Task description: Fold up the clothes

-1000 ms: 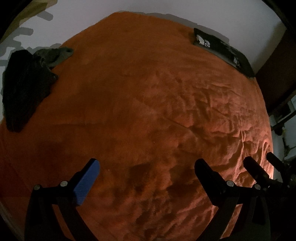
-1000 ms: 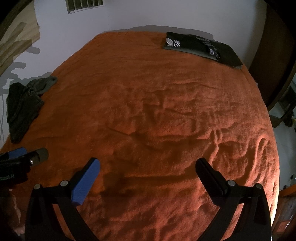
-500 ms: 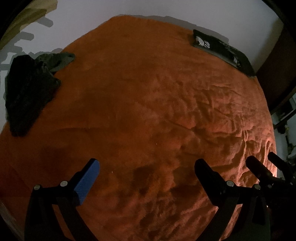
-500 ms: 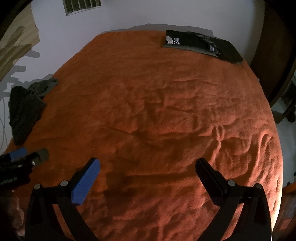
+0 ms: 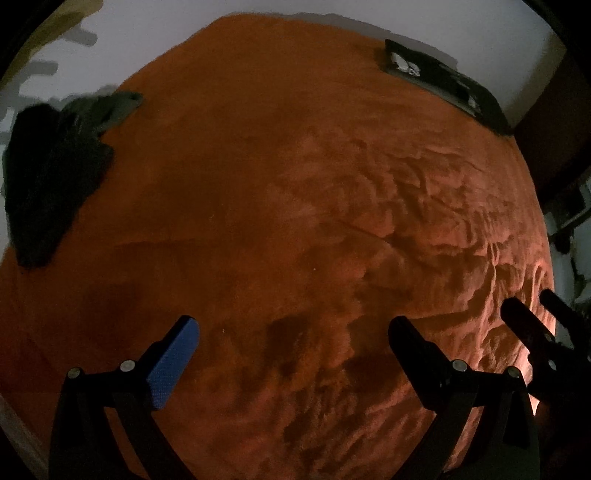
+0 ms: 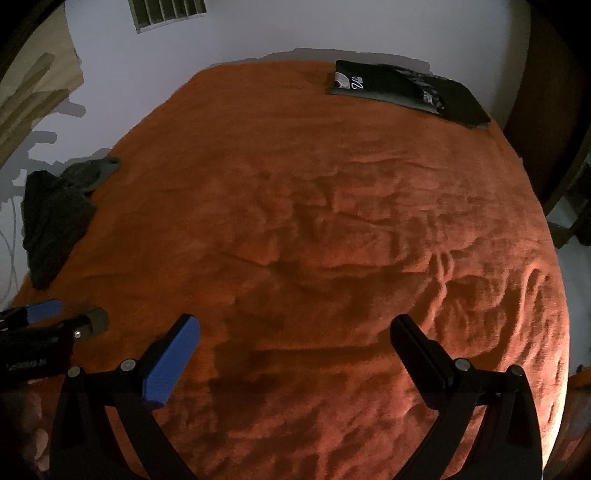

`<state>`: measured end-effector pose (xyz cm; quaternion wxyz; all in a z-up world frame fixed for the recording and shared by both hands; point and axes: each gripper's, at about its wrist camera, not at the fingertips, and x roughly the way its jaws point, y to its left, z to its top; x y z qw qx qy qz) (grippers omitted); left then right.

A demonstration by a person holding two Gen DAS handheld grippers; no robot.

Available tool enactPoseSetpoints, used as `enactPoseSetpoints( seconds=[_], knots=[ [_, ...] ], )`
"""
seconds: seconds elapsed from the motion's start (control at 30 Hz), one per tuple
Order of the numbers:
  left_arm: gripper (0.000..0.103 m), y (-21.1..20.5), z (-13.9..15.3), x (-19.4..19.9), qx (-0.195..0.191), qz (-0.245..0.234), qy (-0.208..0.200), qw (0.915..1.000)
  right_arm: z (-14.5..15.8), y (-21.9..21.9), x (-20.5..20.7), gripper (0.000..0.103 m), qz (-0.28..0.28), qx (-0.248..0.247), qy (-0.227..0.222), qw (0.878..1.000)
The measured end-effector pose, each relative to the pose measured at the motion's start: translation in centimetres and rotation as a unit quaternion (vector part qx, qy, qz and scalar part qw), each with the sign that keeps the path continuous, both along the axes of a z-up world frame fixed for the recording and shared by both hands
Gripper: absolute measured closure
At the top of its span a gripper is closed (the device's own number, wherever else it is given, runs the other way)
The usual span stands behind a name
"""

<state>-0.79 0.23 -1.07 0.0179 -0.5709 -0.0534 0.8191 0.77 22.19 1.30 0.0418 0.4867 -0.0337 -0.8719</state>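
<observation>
A crumpled dark garment (image 5: 51, 177) (image 6: 51, 218) lies at the left edge of the orange bedspread (image 5: 277, 192) (image 6: 295, 206), with a grey-green piece (image 5: 110, 107) (image 6: 96, 171) bunched at its far end. Folded black printed clothes (image 5: 443, 81) (image 6: 406, 88) lie flat at the far right corner. My left gripper (image 5: 293, 343) hovers open over the near middle of the bed, holding nothing. My right gripper (image 6: 295, 347) is open too, empty, beside it on the right. Each gripper shows at the edge of the other's view.
A white wall (image 6: 258, 33) with a vent (image 6: 166, 13) runs behind the bed. Dark wooden furniture (image 6: 554, 92) stands at the far right. The spread is wrinkled on its right half. A hand (image 6: 22, 435) shows at the lower left of the right wrist view.
Both grippers have drifted slightly toward the left; the dark garment sits a little further into the left wrist view. Both stay open and empty.
</observation>
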Motion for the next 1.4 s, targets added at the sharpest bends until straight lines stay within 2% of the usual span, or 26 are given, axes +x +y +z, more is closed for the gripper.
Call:
enactPoseSetpoints(
  seconds=[0.13,0.23,0.47,0.6,0.67,0.8,0.87,0.97,1.07,1.17,1.23,1.4],
  knots=[
    [0.001,-0.5,-1.3,-0.5,0.007,0.001,-0.030,0.9995,0.0,-0.3,-0.2,0.000,0.010,-0.015,0.001,1.000],
    [0.001,-1.0,-1.9,-0.6,0.034,0.004,-0.042,0.9985,-0.3,-0.6,-0.3,0.000,0.017,-0.016,0.001,1.000],
    [0.001,-5.5,-2.5,-1.4,0.065,0.092,-0.016,0.9935,-2.0,-0.4,-1.1,0.000,0.014,-0.022,-0.018,1.000],
    [0.001,-9.9,-4.2,-3.0,0.064,0.146,-0.045,0.9862,-3.1,-0.8,-1.3,0.000,0.020,-0.024,-0.027,0.999],
    [0.001,-13.5,-5.3,-4.0,0.069,0.186,-0.059,0.9784,-3.6,-1.2,-1.4,0.000,0.028,-0.024,-0.032,0.999],
    [0.001,-20.1,-6.2,-4.8,0.080,0.265,-0.030,0.9604,-4.2,-2.1,-1.7,0.000,0.042,-0.022,-0.033,0.998],
    [0.001,-23.1,-6.6,-5.3,0.072,0.300,-0.025,0.9509,-4.5,-2.4,-1.9,0.000,0.049,-0.017,-0.029,0.998],
    [0.001,-26.4,-7.1,-6.2,0.050,0.322,-0.019,0.9454,-5.3,-2.9,-2.6,0.000,0.062,-0.013,-0.030,0.998],
    [0.001,-29.1,-7.8,-6.9,0.077,0.334,-0.018,0.9393,-6.0,-3.7,-3.6,0.000,0.075,-0.013,-0.035,0.996],
    [0.001,-32.1,-8.3,-6.3,0.127,0.369,-0.009,0.9209,-5.7,-5.1,-4.7,0.000,0.100,-0.014,-0.011,0.995],
    [0.001,-34.2,-8.4,-5.6,0.152,0.398,-0.002,0.9048,-5.3,-7.0,-5.7,0.000,0.137,-0.010,0.007,0.991],
    [0.001,-38.8,-7.8,-3.7,0.177,0.457,0.019,0.8716,-5.3,-11.5,-8.1,0.000,0.217,-0.018,0.011,0.976]
  ],
)
